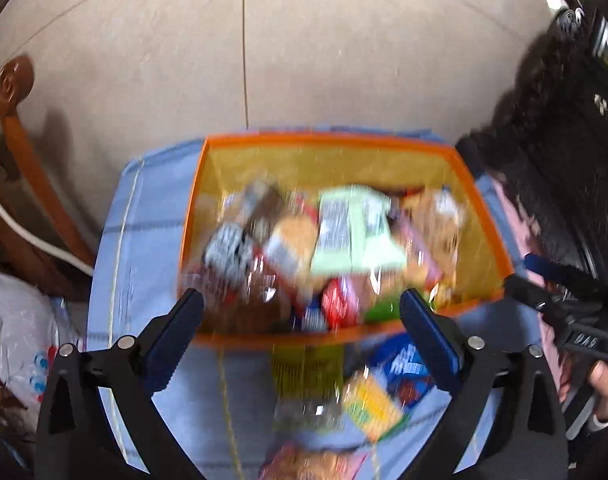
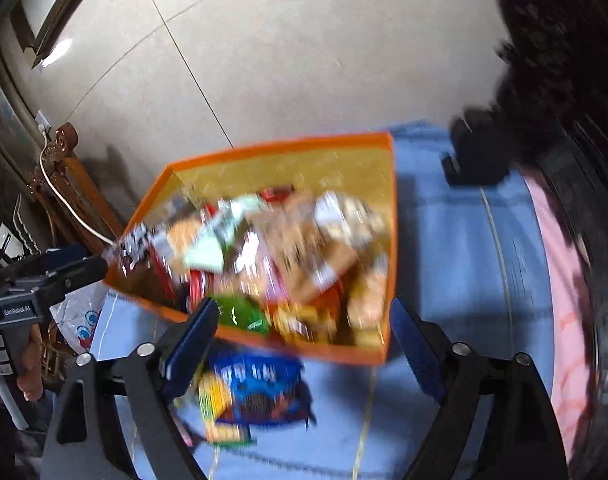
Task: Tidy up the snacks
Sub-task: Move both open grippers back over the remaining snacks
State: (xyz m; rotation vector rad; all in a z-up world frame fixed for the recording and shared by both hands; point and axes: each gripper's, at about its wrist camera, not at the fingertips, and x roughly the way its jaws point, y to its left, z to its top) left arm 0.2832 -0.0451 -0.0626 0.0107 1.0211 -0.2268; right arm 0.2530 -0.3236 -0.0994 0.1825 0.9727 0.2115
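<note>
The left gripper [image 1: 302,312] is spread wide with nothing between its blue ribbed pads, poised over the near rim of the orange bin [image 1: 485,216]. The right gripper [image 2: 304,328] is likewise wide apart and empty, hanging above that bin's near wall.

Just beyond both sets of fingers, the bin is heaped with snack packets [image 1: 335,240]: crinkly, glossy film wrappers, blurred by motion, so no labels can be read. Below and nearer than the right gripper's fingers, loose on the blue cloth [image 2: 455,240], lie a blue packet [image 2: 260,384] and a flat yellow packet [image 2: 220,408], touching or overlapping each other; a third packet [image 1: 307,464] shows at the bottom edge of the left view.

Most snacks seem already binned, so the step in hand is likely fetching the stragglers. The next move calls for dropping onto a thin, slippery packet and pinching an edge or fold, since flat film gives little to grip.
</note>
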